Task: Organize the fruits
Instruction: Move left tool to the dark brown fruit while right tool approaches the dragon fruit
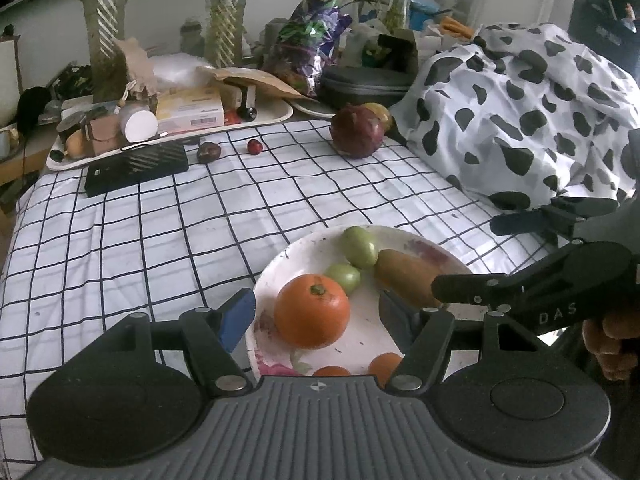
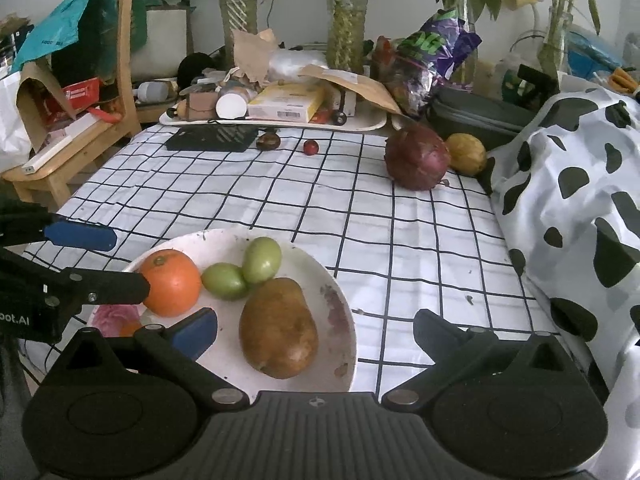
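A white flowered plate holds a big orange, two green fruits and a brown pear. My left gripper hangs open over the plate, its pads apart from the orange. My right gripper stands wide open around the pear, which lies free on the plate. Further back on the checked cloth lie a large dark red fruit, a yellow fruit, a small red fruit and a dark brown one.
A black box and a cluttered white tray line the far edge. A cow-print cloth is heaped on the right. A wooden chair stands off the left side. Potted plants stand behind.
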